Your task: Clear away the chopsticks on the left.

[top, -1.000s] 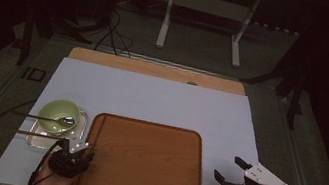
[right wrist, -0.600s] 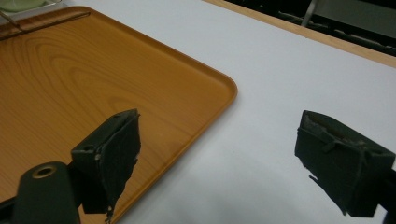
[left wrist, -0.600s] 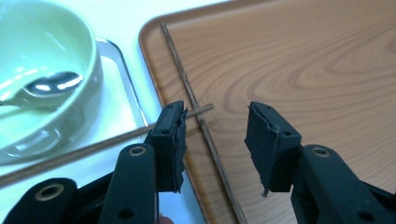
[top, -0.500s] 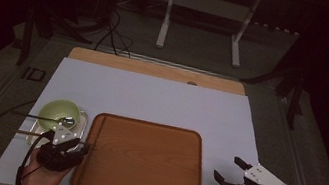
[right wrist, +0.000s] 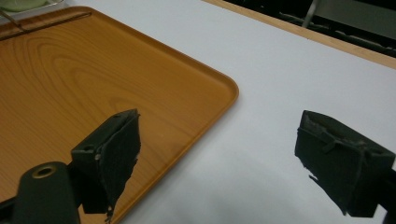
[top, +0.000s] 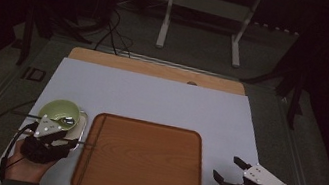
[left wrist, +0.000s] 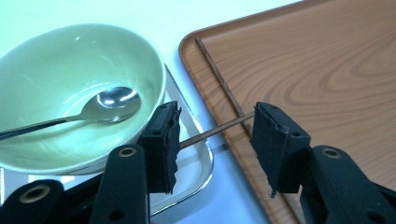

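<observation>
Holding station: I keep both tools low over the near edge of the white tabletop [top: 160,104].
Left tool [left wrist: 215,135]: jaws apart, a thin brown stick [left wrist: 217,130] passing between them; I cannot tell whether either pad touches it.
Stick: runs from the metal tray [left wrist: 198,170] over the rim of the wooden tray [top: 140,162].
Green bowl [top: 60,111]: sits on the metal tray, just left of the wooden tray, with a steel spoon [left wrist: 100,105] resting inside.
Right tool [right wrist: 217,163]: jaws spread wide, nothing between them, just right of the wooden tray's corner.
</observation>
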Tool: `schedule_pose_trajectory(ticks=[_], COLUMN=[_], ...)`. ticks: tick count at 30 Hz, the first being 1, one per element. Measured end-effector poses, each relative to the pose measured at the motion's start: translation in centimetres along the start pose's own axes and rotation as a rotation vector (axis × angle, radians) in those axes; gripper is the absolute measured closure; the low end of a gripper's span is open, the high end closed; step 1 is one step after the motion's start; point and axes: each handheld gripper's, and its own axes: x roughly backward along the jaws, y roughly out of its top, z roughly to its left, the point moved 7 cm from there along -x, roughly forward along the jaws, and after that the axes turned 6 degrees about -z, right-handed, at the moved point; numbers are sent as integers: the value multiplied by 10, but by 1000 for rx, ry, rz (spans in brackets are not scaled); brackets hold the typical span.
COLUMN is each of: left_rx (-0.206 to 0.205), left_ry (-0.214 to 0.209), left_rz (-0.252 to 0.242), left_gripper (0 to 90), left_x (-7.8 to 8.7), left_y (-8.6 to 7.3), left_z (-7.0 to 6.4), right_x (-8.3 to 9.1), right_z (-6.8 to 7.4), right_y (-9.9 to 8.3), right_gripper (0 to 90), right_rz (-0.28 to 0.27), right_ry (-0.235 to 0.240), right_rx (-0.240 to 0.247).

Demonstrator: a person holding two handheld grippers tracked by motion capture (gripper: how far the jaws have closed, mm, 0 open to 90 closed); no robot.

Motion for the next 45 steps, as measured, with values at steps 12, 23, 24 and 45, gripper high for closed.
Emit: schedule_pose_trajectory(ticks=[12,23,24,45], left_rx=[33,41,38,42], left_ry=[-53,-29,-22,29], left_rz=[-7,6,12,14], left_gripper=[505,484,483,435], left_x=[9,20,21,22], left_y=[-15,-33,-35,-50], left_z=[15,31,33,55], right_x=[-1,-1,-1,-1], right_z=[1,1,1,1], right_y=[0,-1,0,0], right_gripper=[142,141,142,141], right_rz=[4,5,6,5], right_ry=[4,6,7,8], right_rx=[4,3,3,4])
